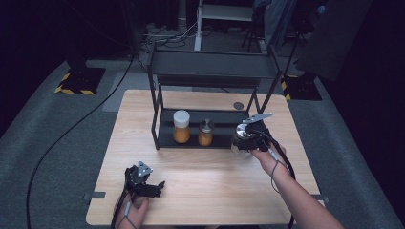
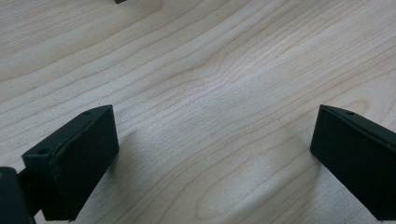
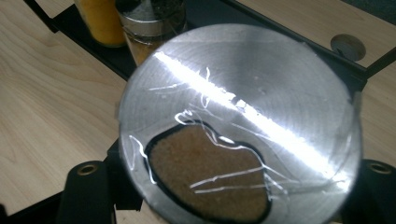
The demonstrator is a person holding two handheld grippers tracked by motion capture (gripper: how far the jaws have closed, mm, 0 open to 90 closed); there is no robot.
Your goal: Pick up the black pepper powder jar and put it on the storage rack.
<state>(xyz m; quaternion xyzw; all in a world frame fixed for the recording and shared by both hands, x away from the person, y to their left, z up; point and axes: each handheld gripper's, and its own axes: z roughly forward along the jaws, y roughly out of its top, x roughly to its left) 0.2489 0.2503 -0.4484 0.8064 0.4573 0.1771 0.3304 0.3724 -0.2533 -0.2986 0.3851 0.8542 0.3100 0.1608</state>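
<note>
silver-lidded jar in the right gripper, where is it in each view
High view: the silver-lidded jar is right of centre, held by the right gripper at the black rack's right end.
Left gripper view: bare wooden table between open jaws.
Right gripper view: its lid is at centre.
Shared landmark: the orange jar on the rack.

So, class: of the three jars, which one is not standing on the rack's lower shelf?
The silver-lidded jar gripped in the right claw, right of the rack; the white-lidded jar and small jar stand inside.

Two jars (image 1: 181, 126) (image 1: 206, 132) on black rack (image 1: 191, 140)
</note>
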